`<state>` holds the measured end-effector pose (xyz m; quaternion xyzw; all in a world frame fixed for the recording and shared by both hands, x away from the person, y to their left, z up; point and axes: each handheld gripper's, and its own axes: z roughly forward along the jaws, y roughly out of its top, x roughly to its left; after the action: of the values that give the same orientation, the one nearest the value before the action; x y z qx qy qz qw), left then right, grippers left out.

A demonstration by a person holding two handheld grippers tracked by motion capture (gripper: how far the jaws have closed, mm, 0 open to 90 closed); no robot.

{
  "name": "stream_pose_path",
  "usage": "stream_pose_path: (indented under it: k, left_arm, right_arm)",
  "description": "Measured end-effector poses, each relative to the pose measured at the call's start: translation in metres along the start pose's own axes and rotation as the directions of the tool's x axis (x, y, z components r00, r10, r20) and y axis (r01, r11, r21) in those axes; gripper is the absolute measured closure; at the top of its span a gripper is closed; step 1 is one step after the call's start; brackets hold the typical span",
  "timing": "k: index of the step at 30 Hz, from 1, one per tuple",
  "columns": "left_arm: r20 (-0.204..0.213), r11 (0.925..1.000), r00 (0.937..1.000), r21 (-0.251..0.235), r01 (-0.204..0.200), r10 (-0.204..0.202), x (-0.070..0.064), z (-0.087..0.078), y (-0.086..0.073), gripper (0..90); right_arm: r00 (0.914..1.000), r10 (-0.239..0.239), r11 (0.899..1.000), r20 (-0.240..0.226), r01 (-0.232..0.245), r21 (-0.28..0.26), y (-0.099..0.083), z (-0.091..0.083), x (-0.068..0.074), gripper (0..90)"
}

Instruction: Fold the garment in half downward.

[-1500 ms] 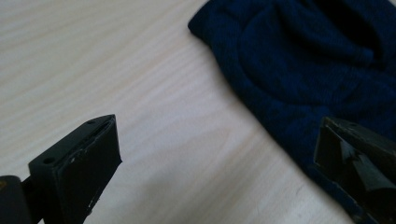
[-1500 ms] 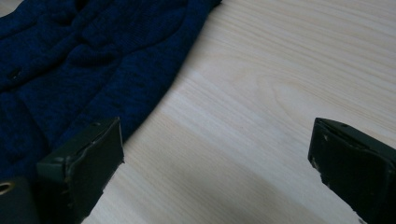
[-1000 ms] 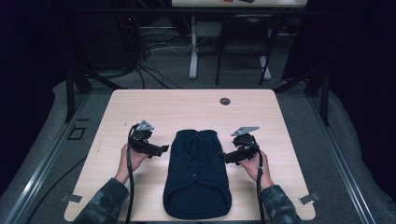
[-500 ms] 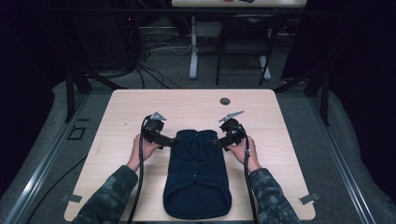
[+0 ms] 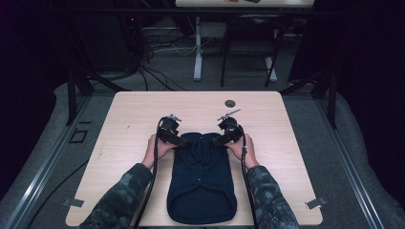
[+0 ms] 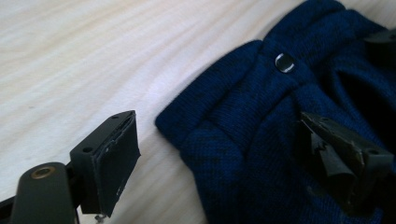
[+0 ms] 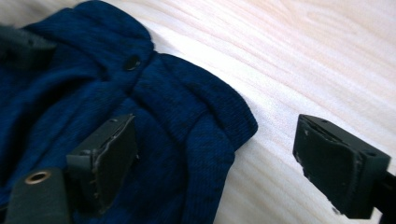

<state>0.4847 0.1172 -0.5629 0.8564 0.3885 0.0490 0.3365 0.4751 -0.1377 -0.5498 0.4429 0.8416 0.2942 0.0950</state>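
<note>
On the wooden table (image 5: 143, 114), seen from the high view, a dark blue knitted garment (image 5: 203, 191) lies flat with its collar end pointing away from me. My left gripper (image 5: 184, 141) and right gripper (image 5: 216, 140) sit at the two far corners of it, angled in toward each other. A small round dark thing (image 5: 230, 103) lies well apart, near the far edge.

From the left gripper view, the jaws stand wide apart and hold nothing. One jaw hangs over bare wood just beside the ribbed corner of the garment (image 6: 261, 135), the other is over the knit itself. A dark button (image 6: 284, 62) sits farther along the collar.

From the right gripper view, it is the mirror case: jaws wide apart, nothing between the pads yet, one over the cloth and one over the wood, with the folded corner of the garment (image 7: 187, 126) lying between them. A button (image 7: 132, 62) shows near the collar.

I judge the step to be pinching both shoulder corners. To do it well I would lower each gripper until the outer jaw skims the table, slide in so the whole ribbed edge is between the pads, then close both together so the cloth lifts evenly.
</note>
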Motion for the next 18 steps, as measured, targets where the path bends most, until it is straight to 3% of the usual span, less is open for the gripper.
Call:
stream_pose_path:
  k: [2,5,6,8,9,11,14,15,18]
  left_arm:
    - [-0.008,0.9997,0.9999,0.021,-0.015,0.015,-0.002,0.004,0.000,19.6]
    - [-0.022,0.9990,0.9994,0.035,-0.027,0.028,-0.005,0.007,0.000,22.5]
    - [-0.047,0.9982,0.9979,0.042,-0.042,0.044,-0.007,0.008,0.000,24.2]
    - [-0.058,0.9973,0.9966,0.048,-0.055,0.058,-0.009,0.008,0.000,25.2]
    - [-0.066,0.9968,0.9956,0.050,-0.063,0.066,-0.010,0.008,0.000,26.9]
    - [-0.072,0.9964,0.9949,0.051,-0.068,0.071,-0.012,0.008,0.000,27.8]
    - [-0.075,0.9963,0.9946,0.053,-0.068,0.071,-0.014,0.008,-0.001,29.9]
    - [-0.074,0.9966,0.9947,0.047,-0.068,0.071,-0.014,0.008,-0.001,30.7]
    - [-0.071,0.9966,0.9946,0.038,-0.073,0.076,-0.015,0.008,-0.002,33.2]
  right_arm:
    - [0.9980,0.044,0.999,-0.046,-0.043,0.019,-0.003,0.008,-0.007,16.9]
    - [0.9976,0.053,0.998,-0.044,-0.052,0.032,-0.005,0.013,-0.010,21.3]
    - [0.9987,0.042,0.999,-0.027,-0.042,0.022,-0.006,0.014,-0.008,27.5]
    - [0.9991,0.032,0.999,-0.027,-0.031,0.026,-0.005,0.014,-0.007,32.4]
    - [0.9999,0.000,1.000,-0.012,0.000,0.031,-0.004,0.014,-0.001,38.2]
    - [1.0000,-0.003,1.000,-0.004,0.003,0.020,-0.004,0.015,0.002,41.1]
    - [0.9998,-0.020,0.999,-0.009,0.020,0.037,-0.004,0.014,0.003,47.4]
    - [0.9996,-0.015,1.000,-0.023,0.016,0.023,-0.006,0.013,0.004,54.0]
    - [0.9993,-0.016,1.000,-0.034,0.016,0.018,-0.008,0.012,0.006,59.9]
